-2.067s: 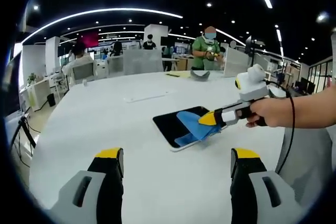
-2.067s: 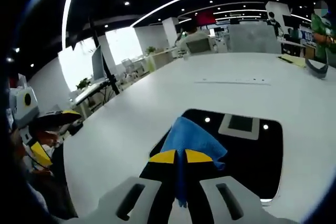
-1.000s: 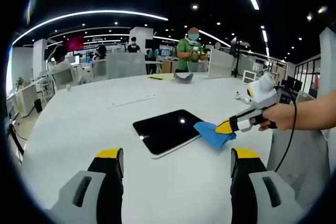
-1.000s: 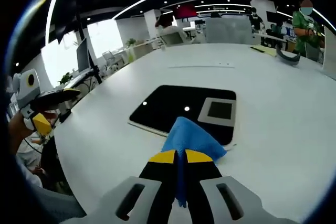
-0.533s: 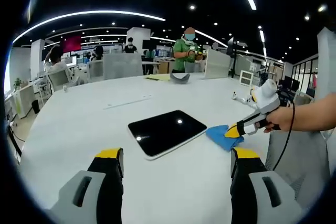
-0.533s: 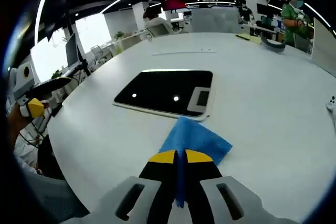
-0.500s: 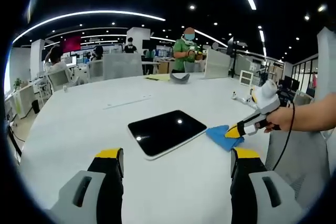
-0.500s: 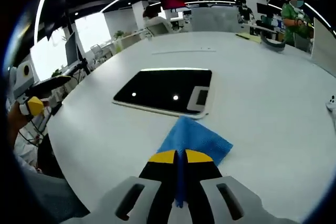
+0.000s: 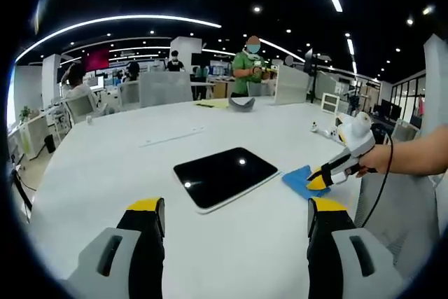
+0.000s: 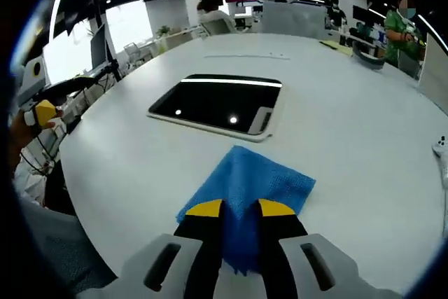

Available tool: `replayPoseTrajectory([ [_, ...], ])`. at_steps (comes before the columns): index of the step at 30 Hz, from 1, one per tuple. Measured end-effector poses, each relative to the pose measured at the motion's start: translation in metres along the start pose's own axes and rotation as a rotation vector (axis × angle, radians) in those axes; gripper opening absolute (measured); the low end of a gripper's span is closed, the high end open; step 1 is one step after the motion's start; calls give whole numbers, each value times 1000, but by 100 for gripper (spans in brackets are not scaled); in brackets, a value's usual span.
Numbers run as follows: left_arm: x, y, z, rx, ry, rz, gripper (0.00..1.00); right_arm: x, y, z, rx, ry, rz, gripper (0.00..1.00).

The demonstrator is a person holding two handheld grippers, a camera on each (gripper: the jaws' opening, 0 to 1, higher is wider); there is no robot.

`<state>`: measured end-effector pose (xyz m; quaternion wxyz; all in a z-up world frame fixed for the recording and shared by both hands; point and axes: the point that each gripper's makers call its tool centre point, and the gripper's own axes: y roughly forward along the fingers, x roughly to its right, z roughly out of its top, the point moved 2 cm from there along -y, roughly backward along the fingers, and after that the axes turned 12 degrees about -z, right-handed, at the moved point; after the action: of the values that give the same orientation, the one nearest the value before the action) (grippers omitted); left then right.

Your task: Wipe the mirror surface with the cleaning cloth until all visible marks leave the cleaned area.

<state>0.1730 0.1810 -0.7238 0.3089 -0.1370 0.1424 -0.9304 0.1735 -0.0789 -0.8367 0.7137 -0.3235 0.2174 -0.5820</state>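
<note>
While the blue cleaning cloth (image 10: 246, 188) is lying flat on the white table (image 10: 364, 124) at lower centre of the right gripper view, the right gripper (image 10: 241, 209) is sitting over its near edge with the yellow-tipped jaws slightly parted, the cloth showing between them; whether they are pinching it cannot be told. The mirror (image 10: 217, 106) is lying just beyond the cloth, apart from it, at upper centre, dark and reflecting ceiling lights. In the left gripper view the left gripper (image 9: 236, 209) is standing at the bottom of the frame, jaws wide apart and holding nothing; the mirror (image 9: 225, 175) is at centre, the cloth (image 9: 299, 180) just beside its right corner, under the right gripper (image 9: 318, 180) held by a hand (image 9: 378, 158) coming in from the right.
</note>
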Motion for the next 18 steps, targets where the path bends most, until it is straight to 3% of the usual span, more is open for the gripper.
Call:
replayPoseTrajectory([
  [4, 1, 0, -1, -3, 0, 1, 84, -1, 0, 1, 9, 1, -1, 24],
  [8, 4, 2, -2, -13, 2, -2, 84, -7, -1, 0, -2, -67, 26, 31],
  [10, 5, 2, -2, -15, 4, -2, 84, -12, -3, 2, -11, -29, 62, 37],
  [11, 5, 2, -2, -16, 5, 0, 84, -12, -6, 8, 10, 18, 62, 39],
  [15, 0, -5, -1, -16, 3, 28, 84, -12, -22, 32, 127, 30, 66, 41],
  [18, -7, -12, -3, -18, -5, 69, 85, -12, -36, 49, 204, 34, 52, 49],
])
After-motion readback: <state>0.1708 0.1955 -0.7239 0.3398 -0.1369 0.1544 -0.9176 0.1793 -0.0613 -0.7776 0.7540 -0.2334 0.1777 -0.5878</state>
